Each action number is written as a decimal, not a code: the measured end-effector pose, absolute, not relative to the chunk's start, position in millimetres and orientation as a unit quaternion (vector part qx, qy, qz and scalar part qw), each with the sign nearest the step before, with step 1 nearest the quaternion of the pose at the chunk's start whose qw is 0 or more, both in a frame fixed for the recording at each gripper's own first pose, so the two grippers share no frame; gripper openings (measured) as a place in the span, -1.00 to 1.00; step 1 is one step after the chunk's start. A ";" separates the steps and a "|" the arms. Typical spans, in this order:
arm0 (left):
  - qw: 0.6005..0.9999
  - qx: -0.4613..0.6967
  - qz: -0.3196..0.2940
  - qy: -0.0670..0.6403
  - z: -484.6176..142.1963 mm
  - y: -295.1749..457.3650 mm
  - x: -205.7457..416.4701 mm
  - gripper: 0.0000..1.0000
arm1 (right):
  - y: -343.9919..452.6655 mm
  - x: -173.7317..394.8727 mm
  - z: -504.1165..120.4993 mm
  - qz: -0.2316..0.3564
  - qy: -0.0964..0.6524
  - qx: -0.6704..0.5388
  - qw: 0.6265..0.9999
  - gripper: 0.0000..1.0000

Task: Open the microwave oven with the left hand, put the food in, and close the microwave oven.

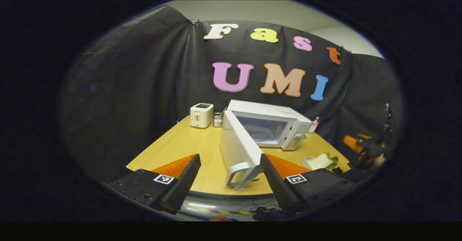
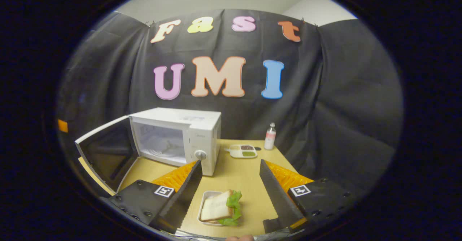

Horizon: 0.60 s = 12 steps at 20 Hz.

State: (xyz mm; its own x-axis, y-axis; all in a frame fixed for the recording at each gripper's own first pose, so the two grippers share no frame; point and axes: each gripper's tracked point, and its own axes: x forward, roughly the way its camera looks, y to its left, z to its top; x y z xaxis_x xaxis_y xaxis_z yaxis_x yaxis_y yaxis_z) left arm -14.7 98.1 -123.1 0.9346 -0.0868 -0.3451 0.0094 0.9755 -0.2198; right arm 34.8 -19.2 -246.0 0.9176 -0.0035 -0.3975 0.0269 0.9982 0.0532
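microwave oven white, toward the back of the wooden surface, door swung wide open toward the camera, cavity bare and lit. door handle at the near edge, just ahead of the left tongs, between the two fingers but not touched by either; left tongs spread wide, holding nothing. toaster to the left of the oven at the back edge, small rack beside it. bottle at the oven's far right.

food: sandwich with lettuce, lying in a shallow white tray on the surface in front of the oven's control side, seen in the right gripper view straight ahead of the right tongs, between the fingers yet apart from both. right tongs wide open, empty. same sandwich tray visible low right in the left gripper view, near the surface's edge. second small dish with dark and green portions farther back, beside the bottle. other gripper and a hand at the far right edge of the left gripper view.
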 end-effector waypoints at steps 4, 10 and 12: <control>0.976 -0.154 -0.046 0.146 -88.1 57.5 14.2 0.92 | -26.5 33.0 -323.3 -0.016 0.288 0.061 0.956 0.96; 0.969 -0.182 -0.068 0.151 -83.0 17.9 42.2 0.92 | -22.1 18.2 -397.2 -0.017 0.382 0.123 0.916 0.86; 0.968 -0.172 -0.076 0.167 -91.6 9.7 45.8 0.93 | -19.9 19.9 -401.1 -0.014 0.383 0.129 0.915 0.87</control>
